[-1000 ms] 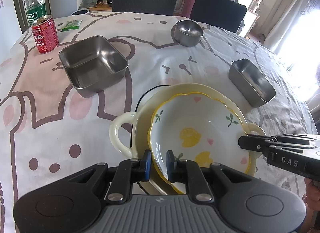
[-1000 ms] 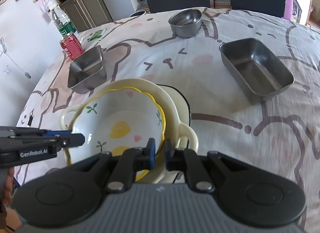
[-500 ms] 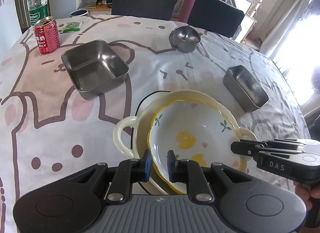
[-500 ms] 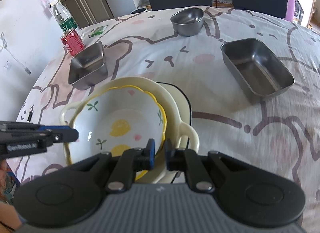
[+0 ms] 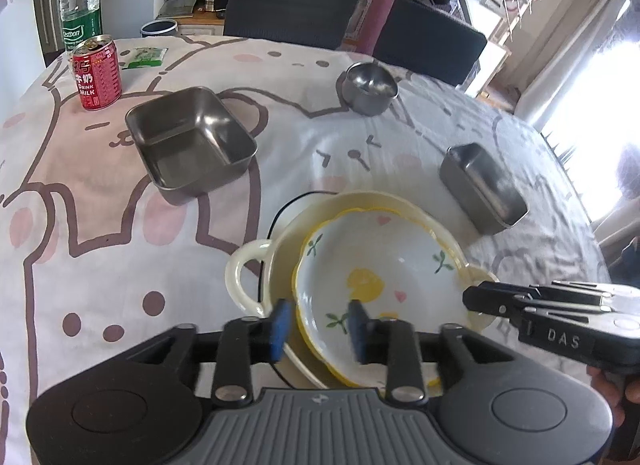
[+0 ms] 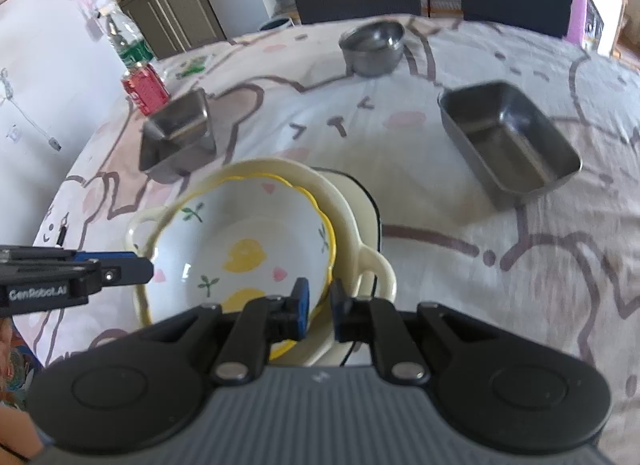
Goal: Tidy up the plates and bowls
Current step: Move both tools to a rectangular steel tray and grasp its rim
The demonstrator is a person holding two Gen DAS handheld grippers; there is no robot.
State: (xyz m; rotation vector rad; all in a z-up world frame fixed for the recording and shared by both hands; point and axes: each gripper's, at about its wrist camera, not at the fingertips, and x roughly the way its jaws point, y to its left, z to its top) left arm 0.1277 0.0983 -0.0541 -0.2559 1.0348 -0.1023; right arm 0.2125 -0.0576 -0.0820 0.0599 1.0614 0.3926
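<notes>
A white flowered bowl (image 5: pixel 380 261) (image 6: pixel 248 233) with a yellow rim rests inside a cream two-handled dish (image 5: pixel 246 265) (image 6: pixel 374 269), which lies on a black-edged plate (image 6: pixel 368 201). My left gripper (image 5: pixel 319 321) straddles the bowl's near rim. Its jaws are opening, and both blue pads stand off the rim. From the other side, my right gripper (image 6: pixel 320 303) has the bowl's rim between its jaws. They are opening too, with a narrower gap. Each gripper shows in the other's view: the right gripper (image 5: pixel 480 297) and the left gripper (image 6: pixel 120 271).
On the patterned cloth stand a square steel tray (image 5: pixel 192 145) (image 6: pixel 178 133), a round steel bowl (image 5: pixel 370 87) (image 6: pixel 374 47) and an oblong steel tray (image 5: pixel 484 189) (image 6: pixel 508 141). A red can (image 5: pixel 97 79) and a water bottle (image 5: pixel 80 13) stand far left. Two dark chairs stand behind.
Both grippers were shut on the flowered bowl's rim. Their jaws have since spread, the left much wider, and the bowl lies loose in the cream dish.
</notes>
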